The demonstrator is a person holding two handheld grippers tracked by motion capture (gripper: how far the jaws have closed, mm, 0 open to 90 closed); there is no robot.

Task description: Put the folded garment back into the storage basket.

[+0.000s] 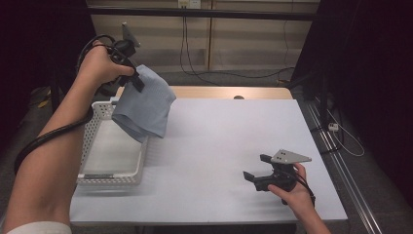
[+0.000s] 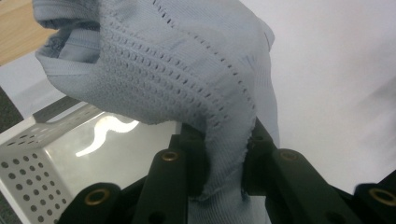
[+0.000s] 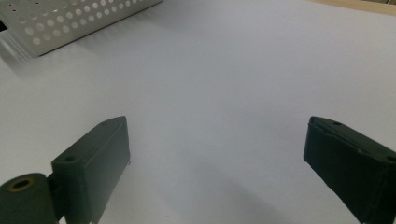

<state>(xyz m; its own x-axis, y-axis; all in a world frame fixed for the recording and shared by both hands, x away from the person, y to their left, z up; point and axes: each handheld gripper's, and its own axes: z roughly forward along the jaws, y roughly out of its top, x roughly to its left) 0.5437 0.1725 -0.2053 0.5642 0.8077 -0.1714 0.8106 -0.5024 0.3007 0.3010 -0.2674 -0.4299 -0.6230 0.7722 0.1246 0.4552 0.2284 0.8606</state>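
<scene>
**Blue cloth held up over the basket**

We start with the white table (image 1: 219,141), which carries everything here; a strip of bare wood shows along its far edge. At its left side sits the white perforated basket (image 1: 92,146), a shallow rectangular tray with punched holes in its walls; in the left gripper view its corner (image 2: 28,158) lies below and behind the cloth.

Next we come to the light blue knitted cloth (image 1: 146,105). It hangs in the air above the basket's far right corner, draped in loose folds, its lower edge near the basket's rim. In the left gripper view the cloth (image 2: 163,65) shows rows of small eyelet holes and a ribbed hem.

Our left gripper (image 1: 130,78) is raised high, its jaws pinched tight on a fold of the cloth, which runs down between them (image 2: 224,163).

Our right gripper (image 1: 257,168) rests low over the table near its right front, well apart from the cloth, its jaws (image 3: 215,163) spread wide with bare table between them.
</scene>
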